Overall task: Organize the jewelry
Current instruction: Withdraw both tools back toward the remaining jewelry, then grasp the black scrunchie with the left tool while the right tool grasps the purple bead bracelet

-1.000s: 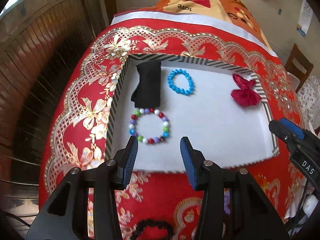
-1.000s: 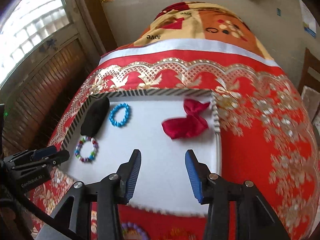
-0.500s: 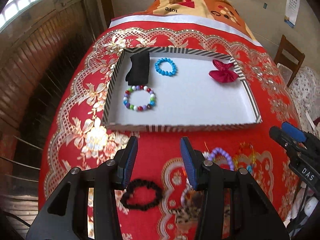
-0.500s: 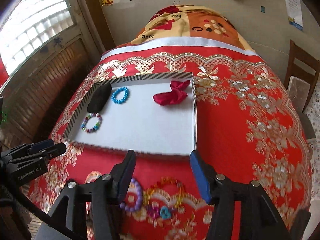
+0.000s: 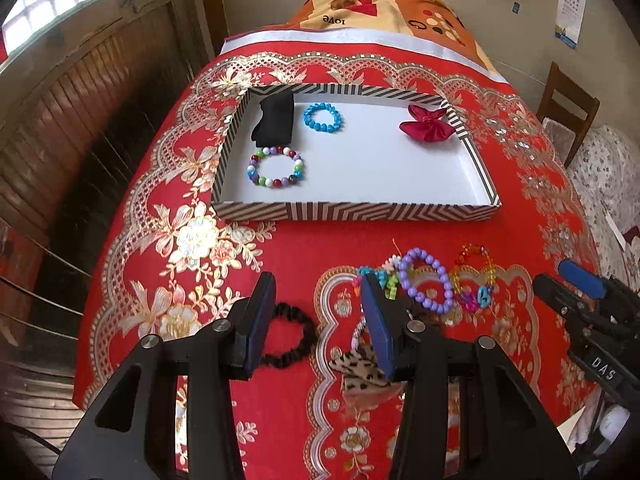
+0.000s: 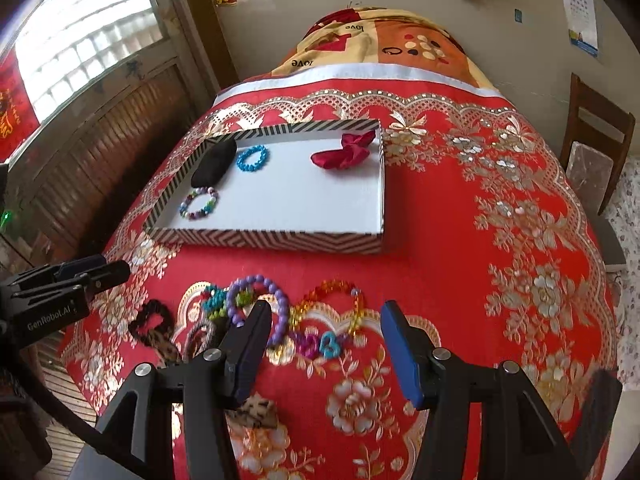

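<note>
A striped tray (image 5: 360,213) (image 6: 280,240) on the red cloth holds a black pouch (image 5: 274,122), a blue bracelet (image 5: 322,117), a multicoloured bead bracelet (image 5: 276,168) and a red bow (image 5: 427,128). Nearer me on the cloth lie a black scrunchie (image 5: 289,340) (image 6: 150,322), a purple bead bracelet (image 5: 428,286) (image 6: 260,304), a rainbow chain with heart charms (image 6: 332,320) and a leopard-print piece (image 5: 360,372). My left gripper (image 5: 318,322) hangs open above the scrunchie. My right gripper (image 6: 326,344) is open over the heart charms, with nothing between its fingers.
The table drops off at the left toward wooden shutters (image 5: 80,92). A wooden chair (image 6: 596,148) stands at the right. Folded bedding (image 6: 376,44) lies beyond the far table edge. Each gripper shows at the edge of the other's view.
Both grippers have pulled back from over the tray toward the near side of the table, bringing the loose jewellery into view. The right gripper's jaws stand wider than before.
</note>
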`<state>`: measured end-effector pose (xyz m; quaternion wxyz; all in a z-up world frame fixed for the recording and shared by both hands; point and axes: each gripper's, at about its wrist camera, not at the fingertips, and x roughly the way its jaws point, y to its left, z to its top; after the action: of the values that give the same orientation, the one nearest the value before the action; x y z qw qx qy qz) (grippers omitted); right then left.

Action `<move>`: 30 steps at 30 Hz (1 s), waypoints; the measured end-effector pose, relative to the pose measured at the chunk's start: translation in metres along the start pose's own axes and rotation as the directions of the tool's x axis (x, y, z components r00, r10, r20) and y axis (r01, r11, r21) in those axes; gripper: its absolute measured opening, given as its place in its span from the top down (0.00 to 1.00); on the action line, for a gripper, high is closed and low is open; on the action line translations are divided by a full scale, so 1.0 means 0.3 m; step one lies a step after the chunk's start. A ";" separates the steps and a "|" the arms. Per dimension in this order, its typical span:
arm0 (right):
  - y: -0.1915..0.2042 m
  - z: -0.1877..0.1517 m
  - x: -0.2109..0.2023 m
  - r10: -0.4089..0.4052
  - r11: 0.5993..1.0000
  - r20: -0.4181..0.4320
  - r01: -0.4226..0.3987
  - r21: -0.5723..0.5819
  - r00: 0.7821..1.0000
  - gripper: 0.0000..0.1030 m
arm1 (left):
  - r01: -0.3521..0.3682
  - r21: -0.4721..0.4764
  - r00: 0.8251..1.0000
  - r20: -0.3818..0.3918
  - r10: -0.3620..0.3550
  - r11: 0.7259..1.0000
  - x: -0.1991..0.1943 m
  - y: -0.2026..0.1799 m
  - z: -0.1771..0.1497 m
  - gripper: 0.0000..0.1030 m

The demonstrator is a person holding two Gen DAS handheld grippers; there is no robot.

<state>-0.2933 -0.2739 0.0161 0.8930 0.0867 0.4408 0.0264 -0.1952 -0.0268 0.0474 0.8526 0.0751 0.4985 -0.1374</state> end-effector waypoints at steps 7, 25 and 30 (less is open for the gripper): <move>0.009 -0.059 0.020 0.042 0.999 -0.032 -0.042 0.000 0.999 0.47 | 0.030 -0.077 0.999 -0.042 -0.034 0.997 0.015 0.087 -0.025 0.58; 0.109 0.002 0.221 0.140 0.973 -0.111 -0.157 -0.166 0.984 0.58 | -0.016 -0.152 0.968 -0.248 -0.022 0.988 0.219 0.264 -0.127 0.57; 0.135 0.041 0.308 0.110 0.960 -0.148 -0.144 -0.238 0.983 0.64 | -0.068 -0.107 0.964 -0.263 0.038 0.992 0.259 0.256 -0.147 0.57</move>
<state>-0.2259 -0.2243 -0.0416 0.8618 0.0005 0.4862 0.1444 -0.1719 0.0455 -0.0426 0.7860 0.0564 0.6111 -0.0744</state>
